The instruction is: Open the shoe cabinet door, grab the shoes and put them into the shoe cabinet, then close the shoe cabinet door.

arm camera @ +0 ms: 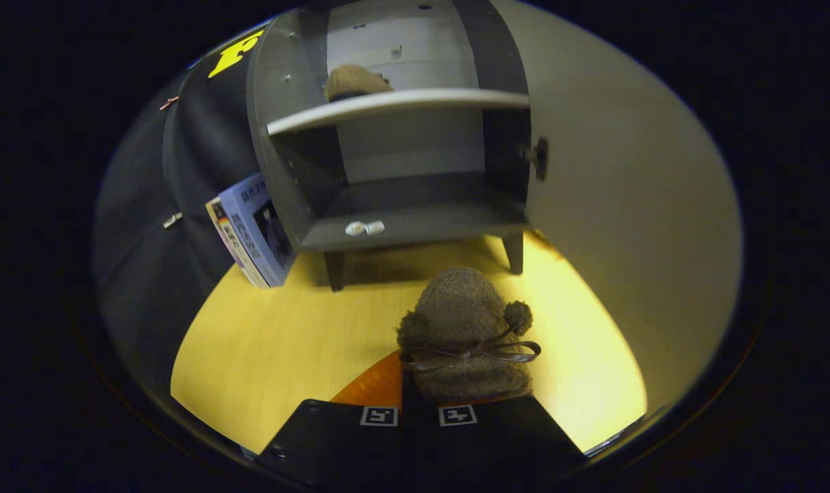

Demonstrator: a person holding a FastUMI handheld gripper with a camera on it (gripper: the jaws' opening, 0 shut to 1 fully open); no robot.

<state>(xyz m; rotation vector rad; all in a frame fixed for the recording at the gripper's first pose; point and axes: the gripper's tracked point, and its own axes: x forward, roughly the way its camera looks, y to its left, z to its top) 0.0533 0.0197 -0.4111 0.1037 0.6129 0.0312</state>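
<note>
Gripper (418,411) nearly closed, both fingers pinching the heel of a fuzzy brown knitted shoe with a ribbon bow and pompom (464,329), toe aimed at the grey shoe cabinet (387,171) for a straight push inside. Held just in front of the cabinet, above the yellow wooden floor (264,342). Pale cabinet door (627,205) swung wide, clearing the way. Matching brown shoe (353,82) already parked on the cabinet's upper shelf; lower shelf free. Books (250,233) leaning beside the cabinet.
</note>
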